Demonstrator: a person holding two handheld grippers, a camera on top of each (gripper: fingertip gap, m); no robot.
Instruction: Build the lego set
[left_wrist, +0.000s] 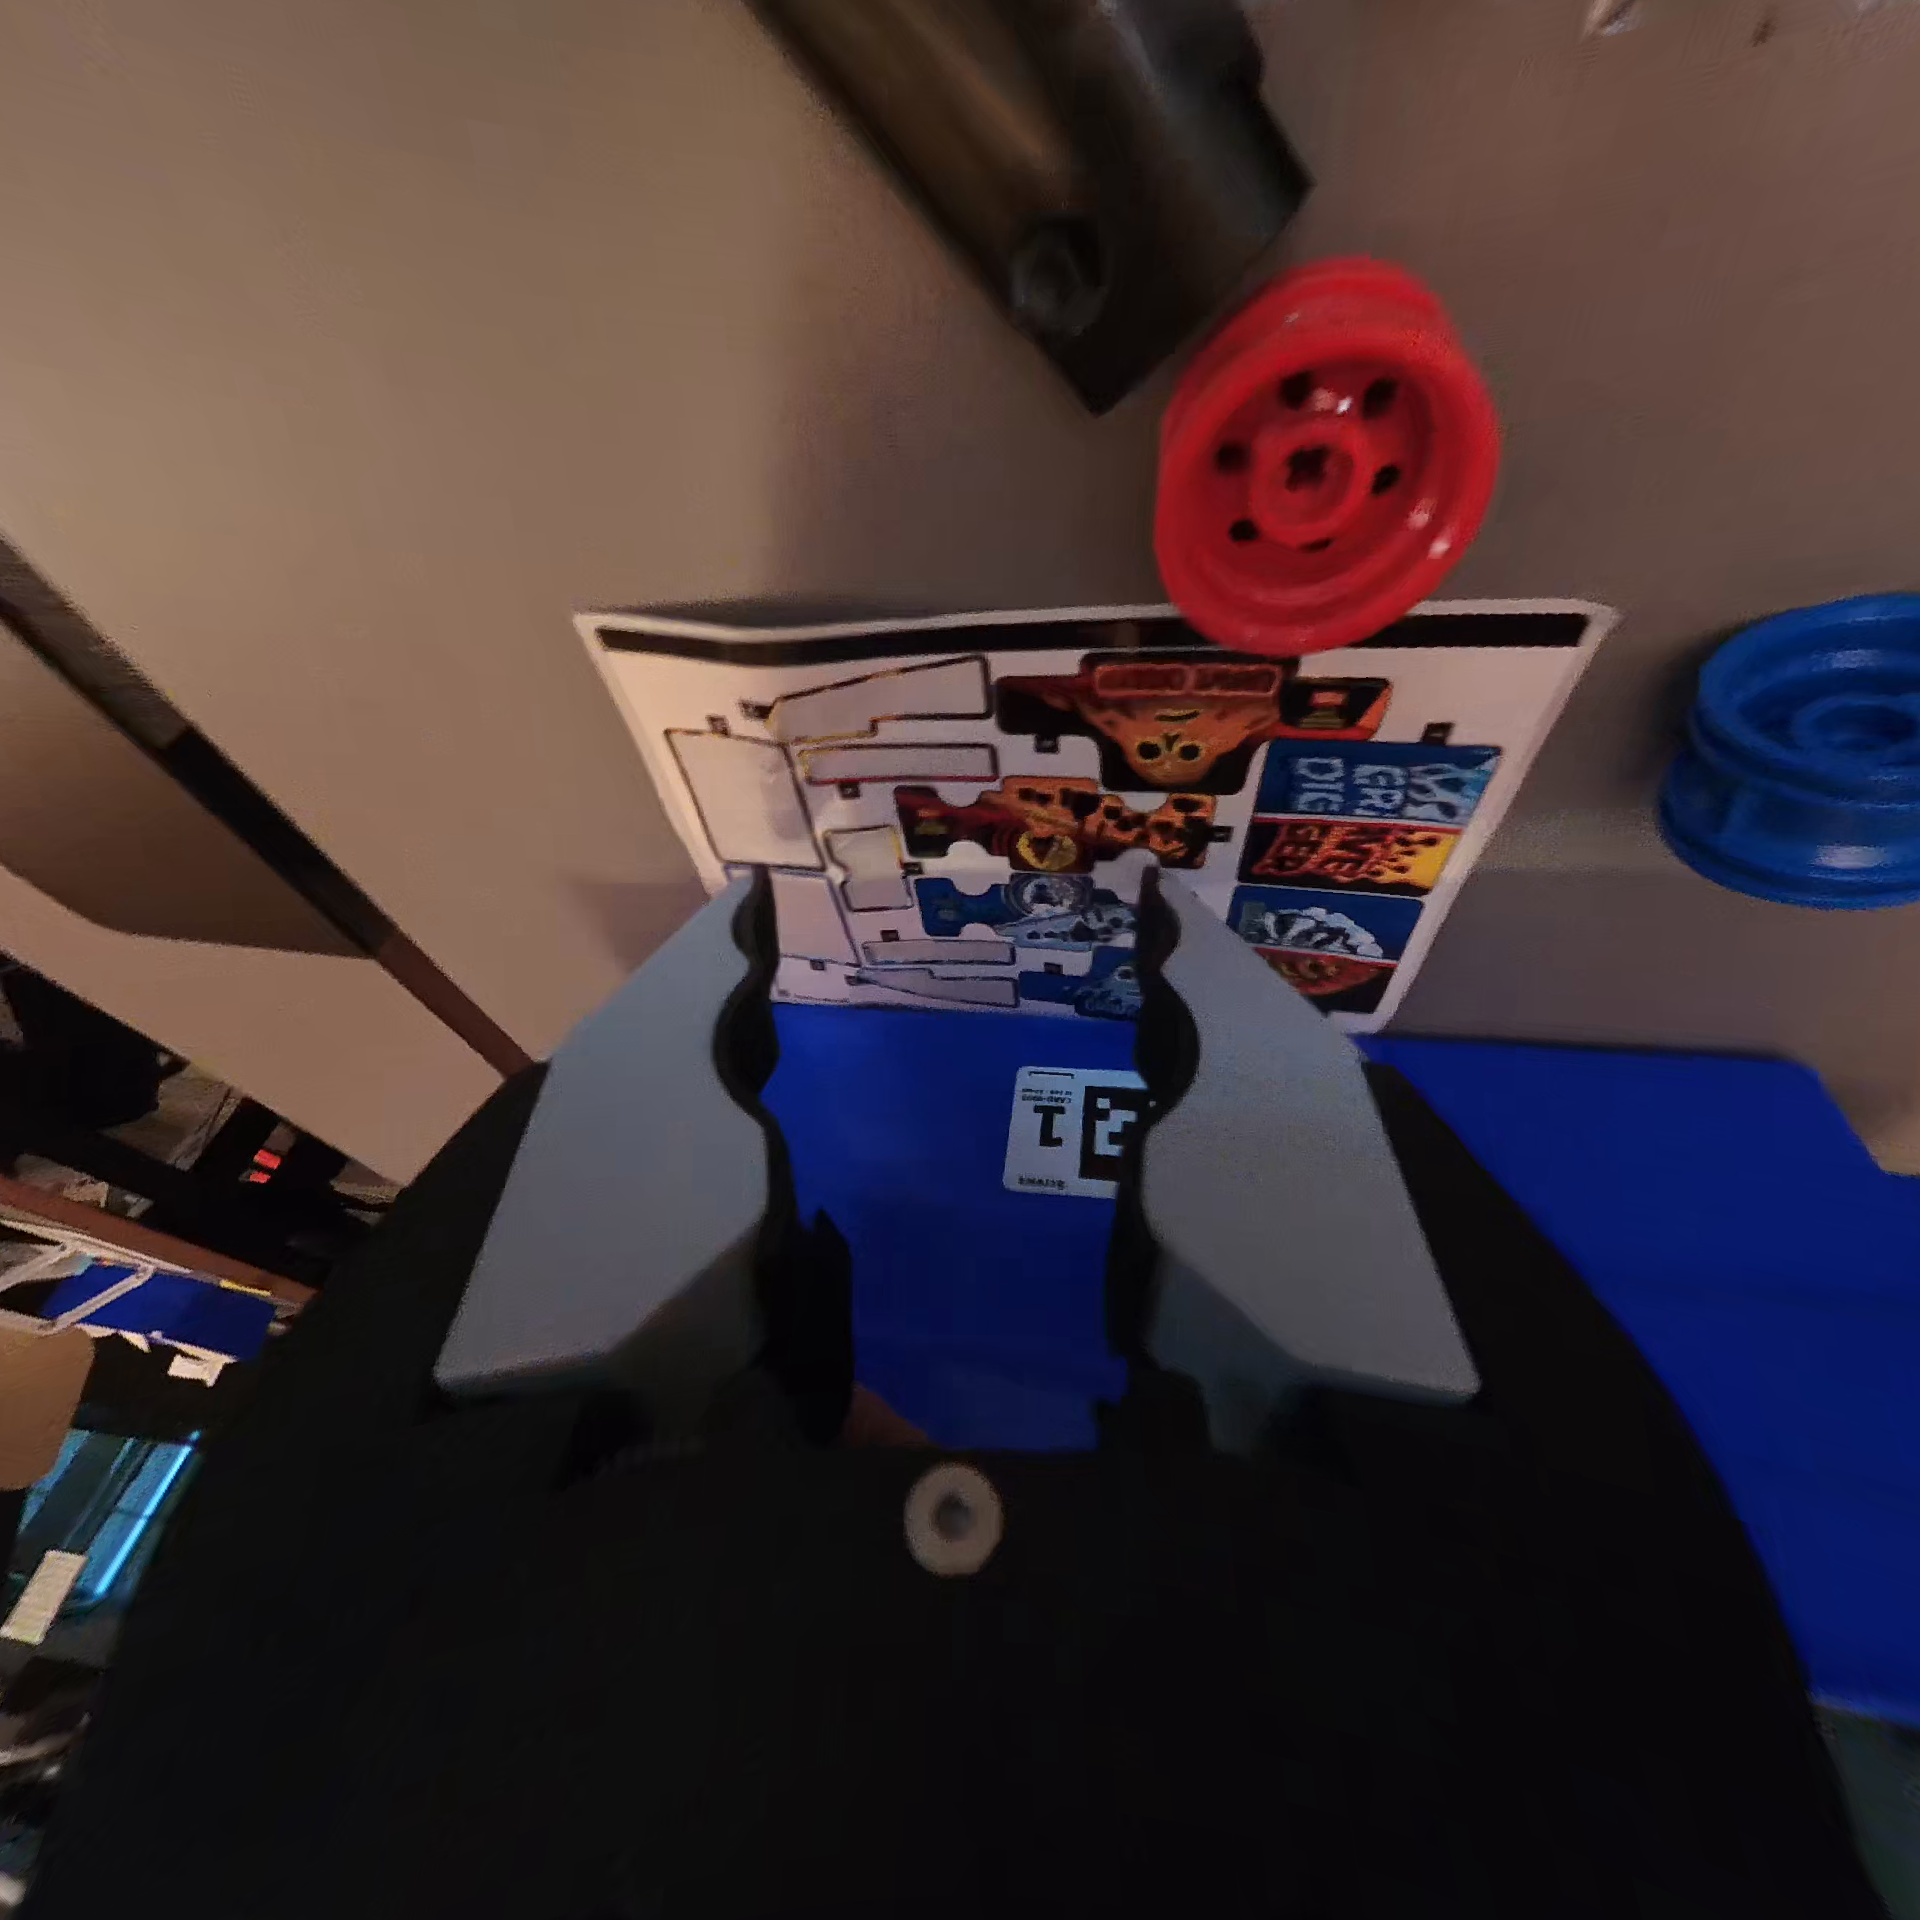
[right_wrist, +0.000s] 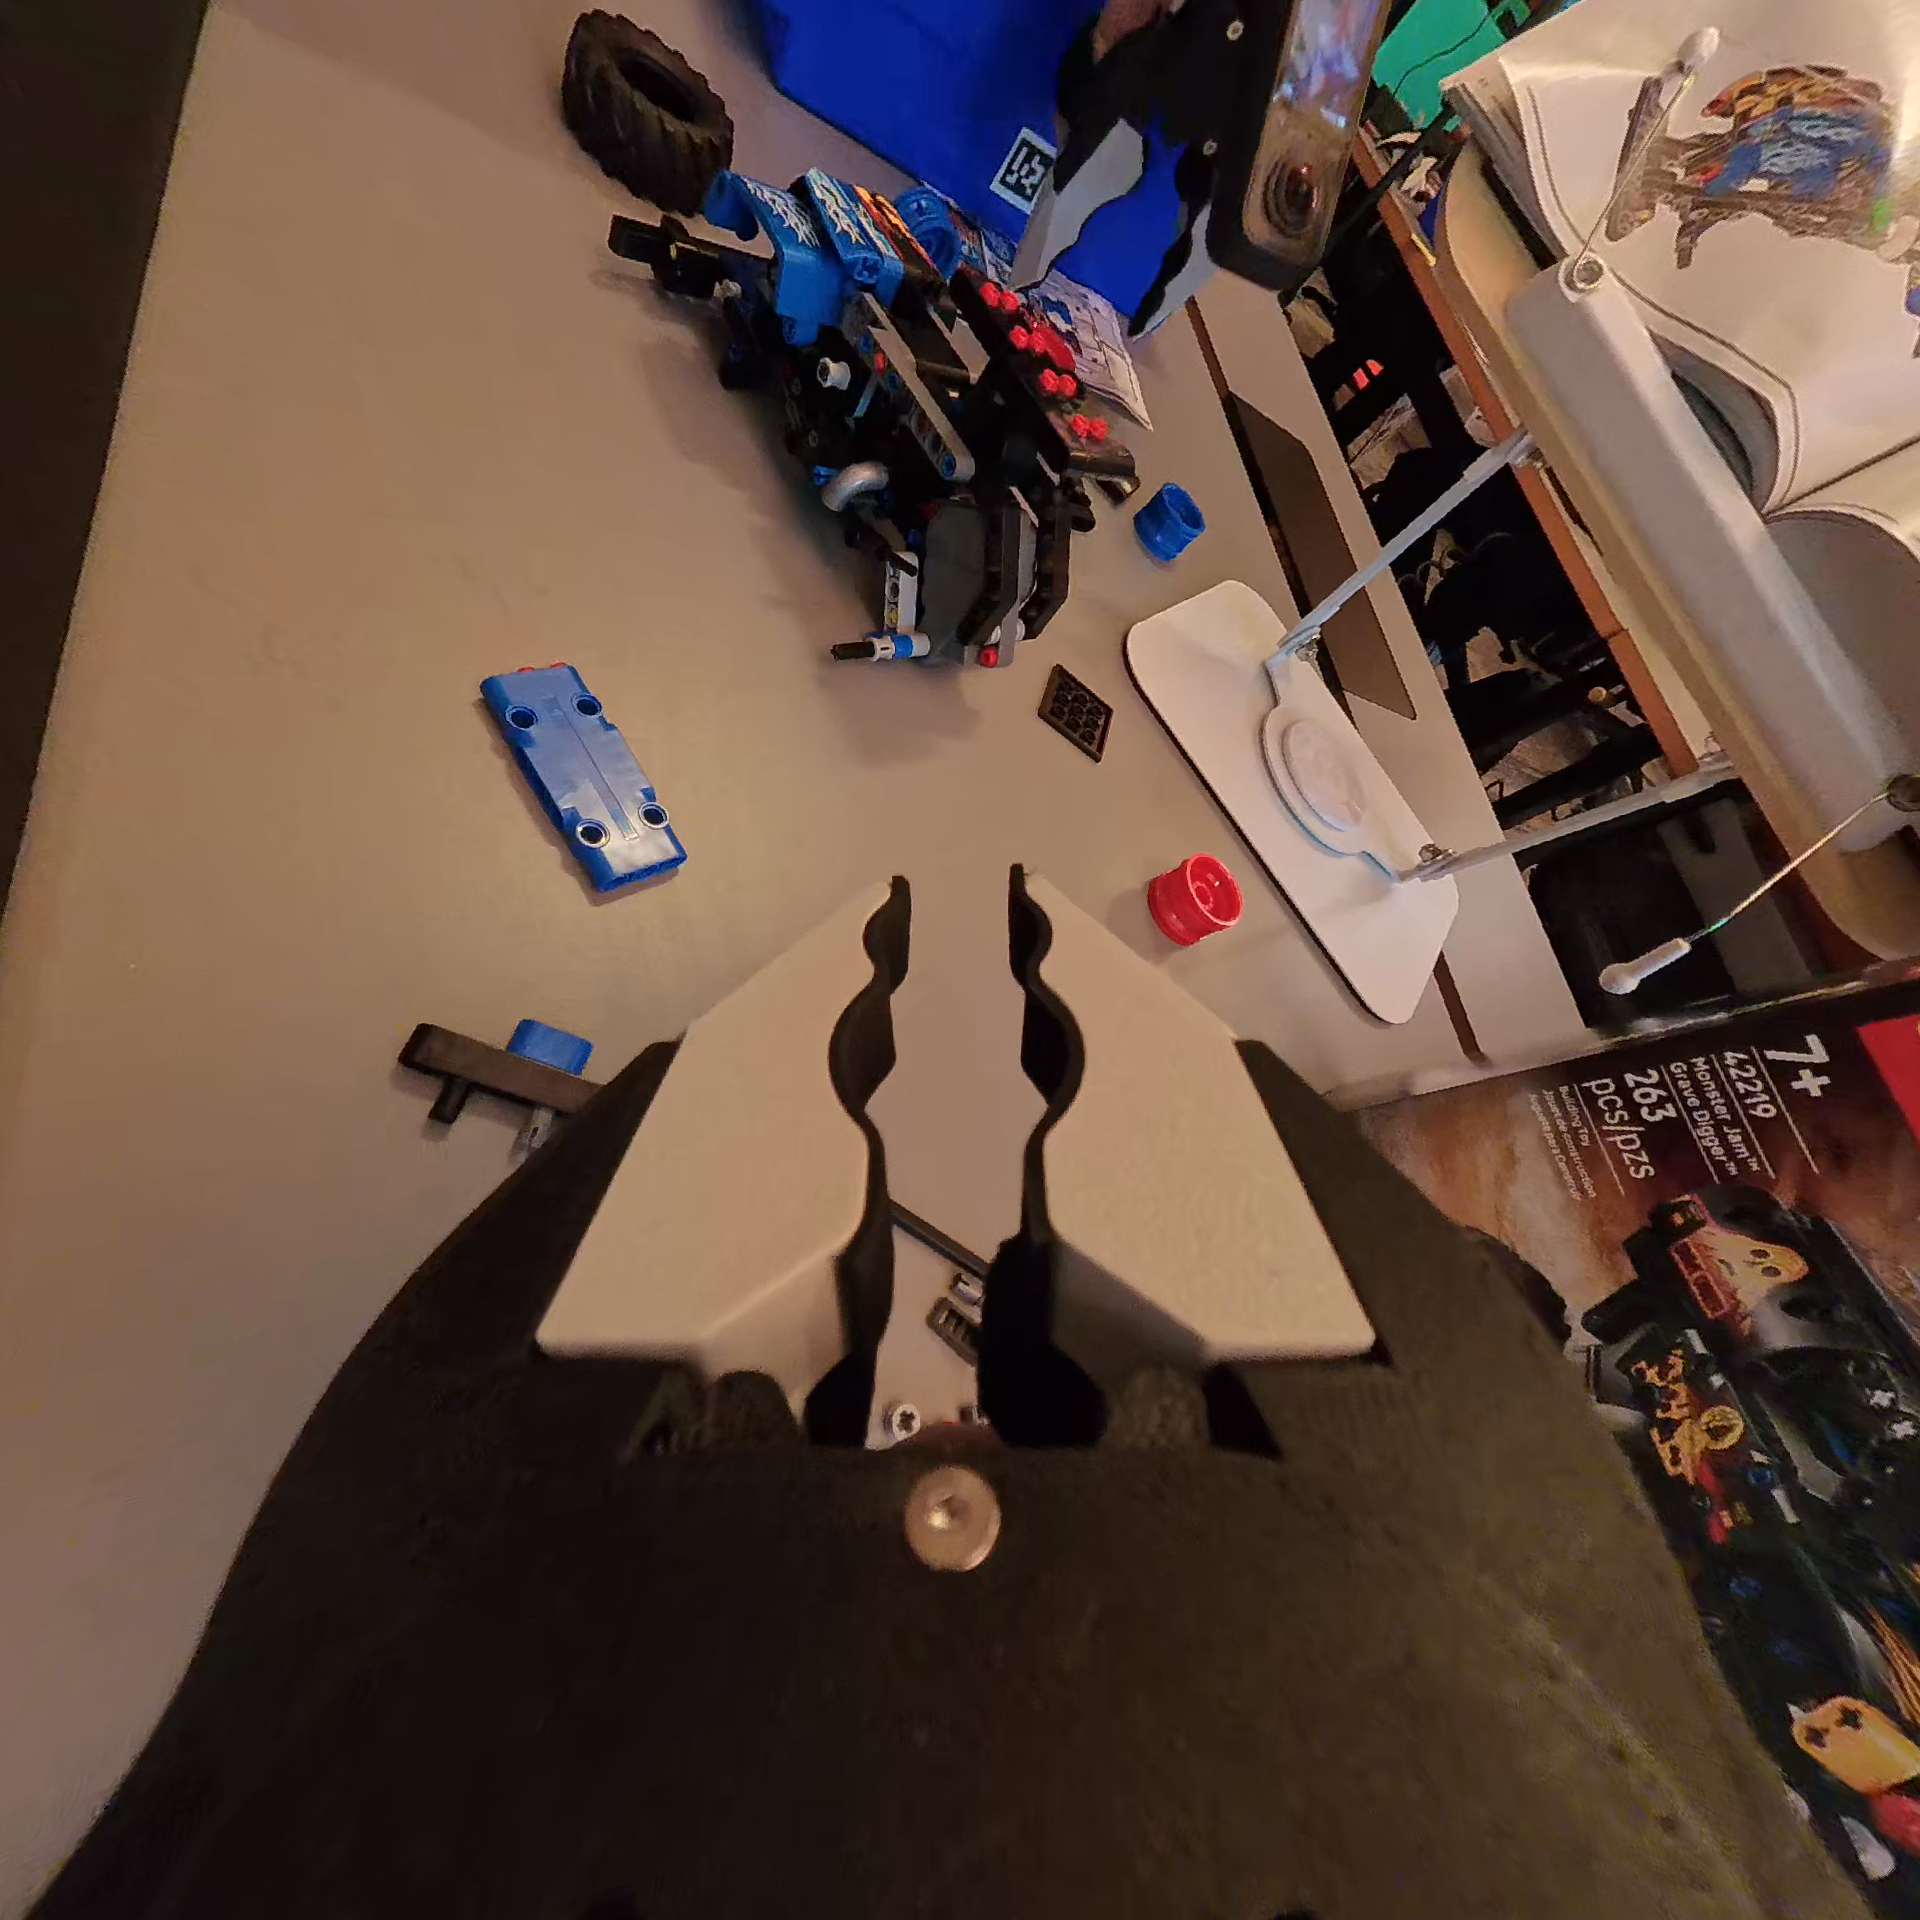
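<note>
Truck chassis (right_wrist: 914, 416) part-built, mid-tabletop (right_wrist: 312, 520); no wheels mounted. Loose: black tyre (right_wrist: 644, 109), red hub (right_wrist: 1195, 899), blue hub (right_wrist: 1169, 522), blue panel (right_wrist: 582, 779). Sticker sheet (left_wrist: 1039, 810) partly used. Left gripper (left_wrist: 956, 894) and right gripper (right_wrist: 956, 883): fingers apart, empty.

Both wrist cameras are looking down along their fingers, sharing the sticker sheet (left_wrist: 1049, 810) (right_wrist: 1086, 343): left close above, right farther back over the desk (right_wrist: 364, 468).
</note>
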